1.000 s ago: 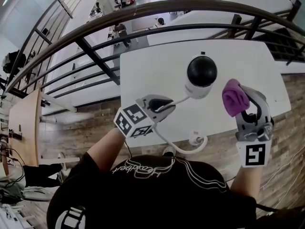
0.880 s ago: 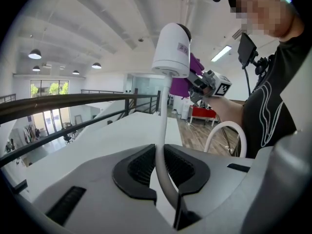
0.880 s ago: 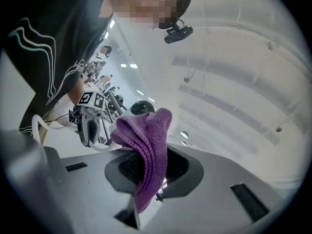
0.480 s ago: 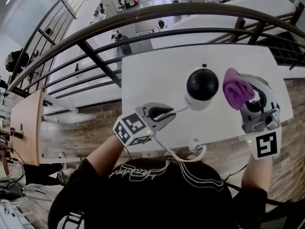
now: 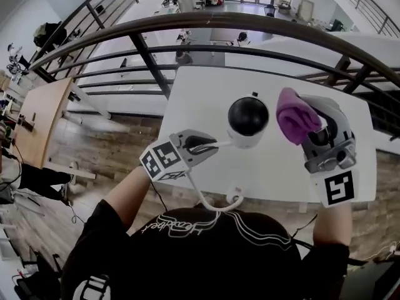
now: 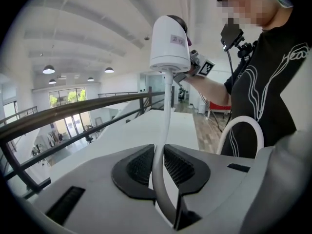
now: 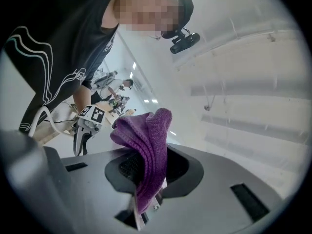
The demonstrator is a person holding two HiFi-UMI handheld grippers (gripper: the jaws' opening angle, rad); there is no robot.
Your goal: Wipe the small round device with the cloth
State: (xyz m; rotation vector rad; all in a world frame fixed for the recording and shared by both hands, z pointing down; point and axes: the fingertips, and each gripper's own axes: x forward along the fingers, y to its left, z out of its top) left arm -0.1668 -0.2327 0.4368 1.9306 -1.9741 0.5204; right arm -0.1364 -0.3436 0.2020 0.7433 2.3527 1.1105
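Setting: mezzanine with a dark curved metal railing [image 5: 187,24] past the far edge of a plain white bench [image 5: 206,92]; a lower floor shows beyond it.
Device: the small round white device with a glossy black dome [image 5: 248,116] sits over the middle of the bench. It appears to be lifted clear, carried on its stiff white cable [image 6: 167,111].
Left claw: the left claw [image 6: 163,167] is clamped on that cable just below the device's base and holds it up like a stalk.
Right claw: the right claw [image 7: 148,172] pinches a folded purple knitted cloth [image 5: 294,122]. The free fold stands just beside the dome's right side, with a thin gap showing.
Step in hand: probably bringing the cloth onto the dome.
Doing it well: lead with the soft fold, never the claw's hard tips. Press lightly, because the cable will likely flex and let the device swing. Keep the left grip firm and follow the dome's curve.
Edges: slack cable loops over the near edge by the person's chest.
Open room: bare bench lies to the right of and behind the device. The tight side is the left, where the holding claw is.
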